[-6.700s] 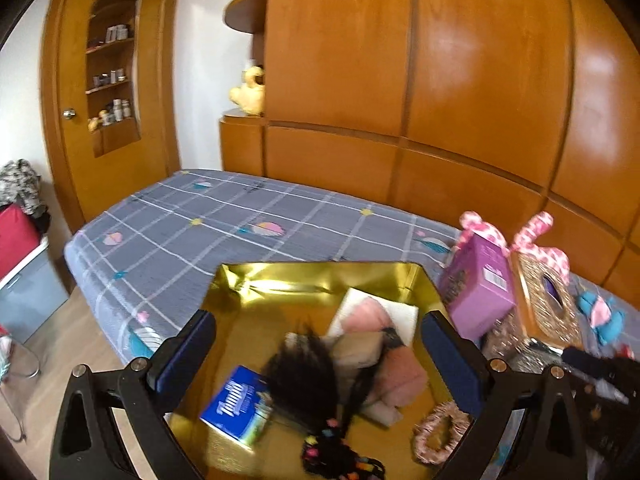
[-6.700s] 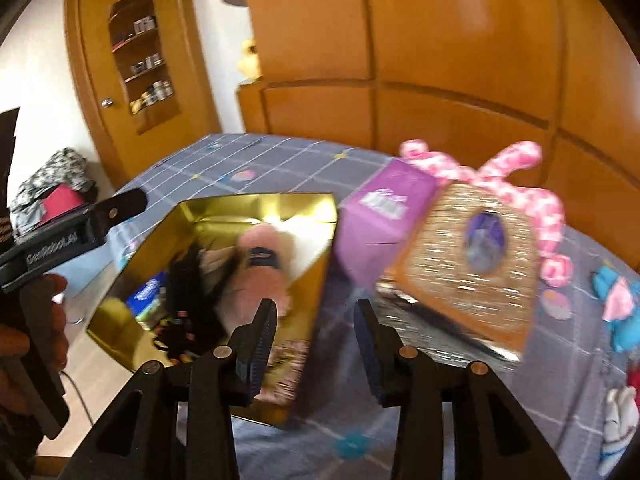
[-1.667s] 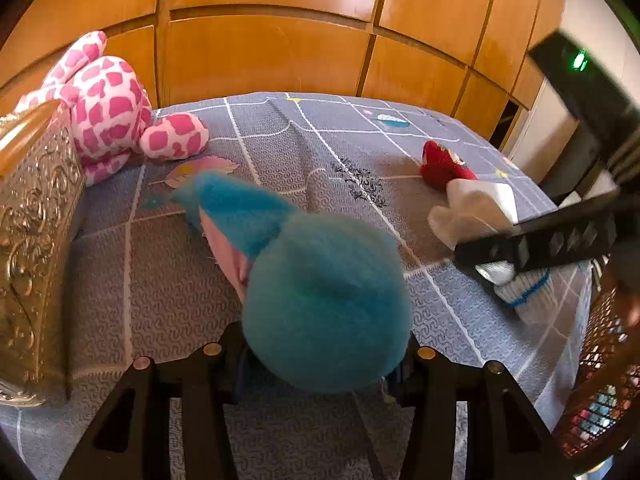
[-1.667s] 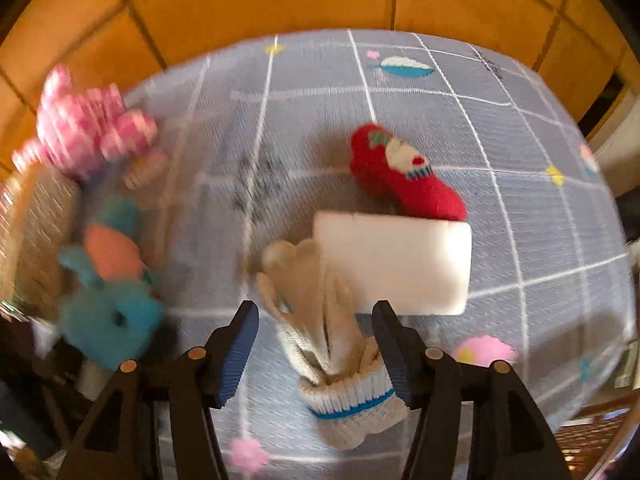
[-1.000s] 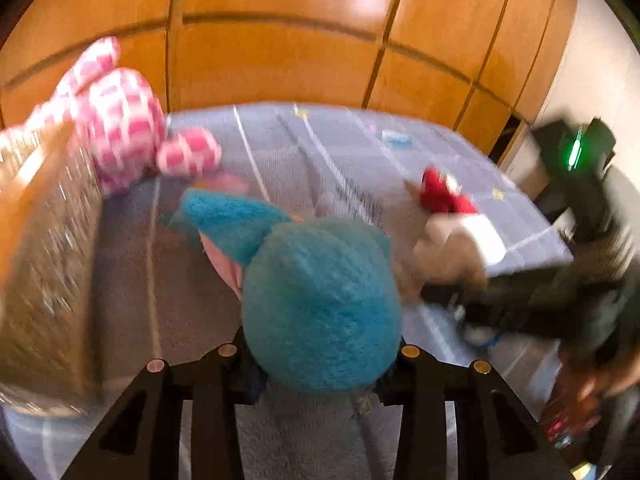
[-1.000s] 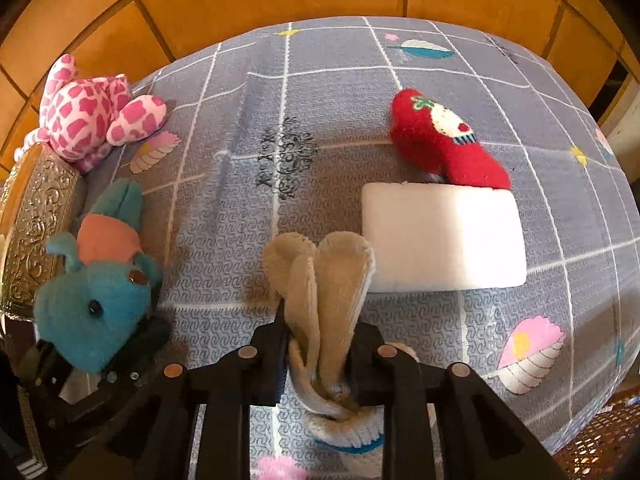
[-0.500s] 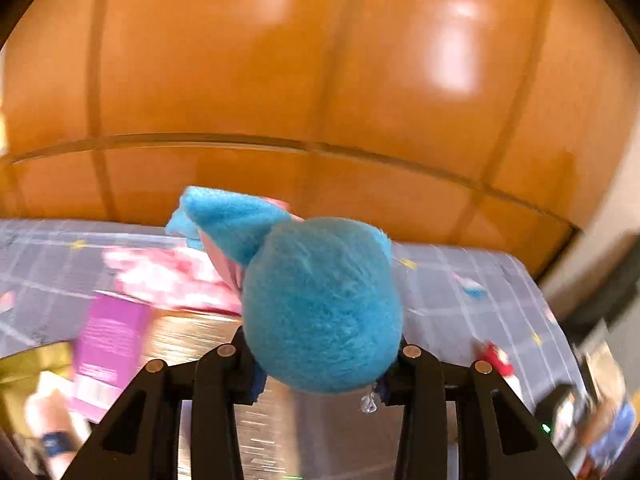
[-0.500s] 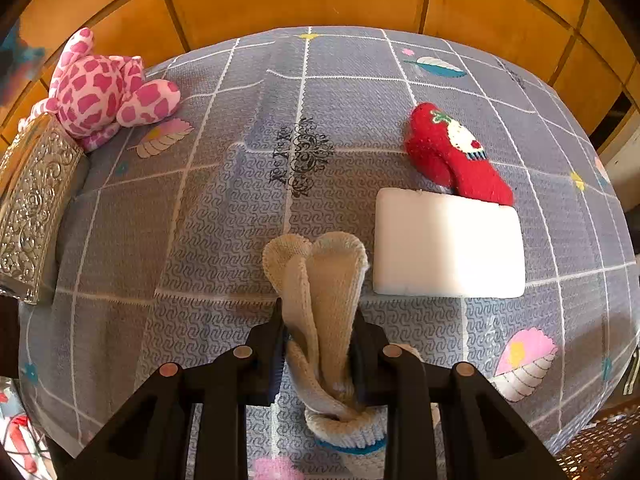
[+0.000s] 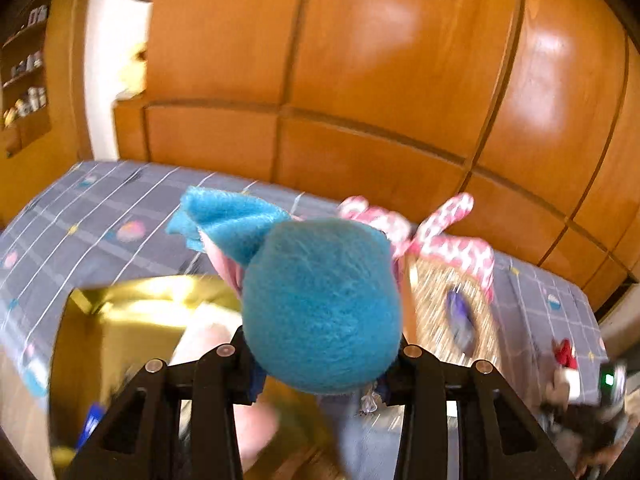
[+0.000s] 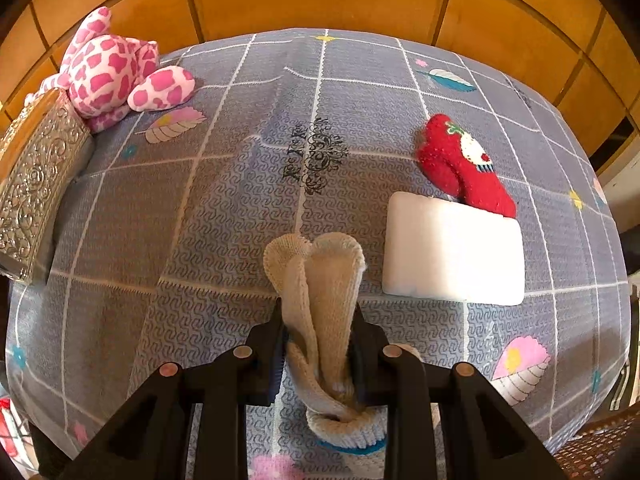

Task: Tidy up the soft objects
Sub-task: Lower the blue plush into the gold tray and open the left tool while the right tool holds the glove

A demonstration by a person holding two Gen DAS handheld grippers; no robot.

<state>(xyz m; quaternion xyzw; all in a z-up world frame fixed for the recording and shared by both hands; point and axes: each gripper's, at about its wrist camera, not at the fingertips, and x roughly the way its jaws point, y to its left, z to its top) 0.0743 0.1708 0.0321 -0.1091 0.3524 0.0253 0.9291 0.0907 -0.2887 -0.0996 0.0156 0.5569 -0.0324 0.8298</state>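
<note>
Bedroom scene with a grey patterned bedsheet [image 10: 224, 208] against glossy orange wooden panelling [image 9: 360, 80]. The left gripper [image 9: 320, 354] is clamped on a fuzzy turquoise plush toy [image 9: 320, 304] with a felt ear, held in the air above the bed. Below and to its left sits a shiny gold box [image 9: 120, 320], open, its contents blurred. The right gripper [image 10: 318, 330] is closed around a beige knitted sock [image 10: 320, 288] with a blue-striped cuff, just over the sheet. Right of the sock lies a white rectangular foam block [image 10: 452, 252], touching a red fluffy sock [image 10: 460, 168] behind it. Far left, a pink-and-white spotted plush toy [image 10: 112, 68] rests against an ornate silver embossed box [image 10: 36, 184].
</note>
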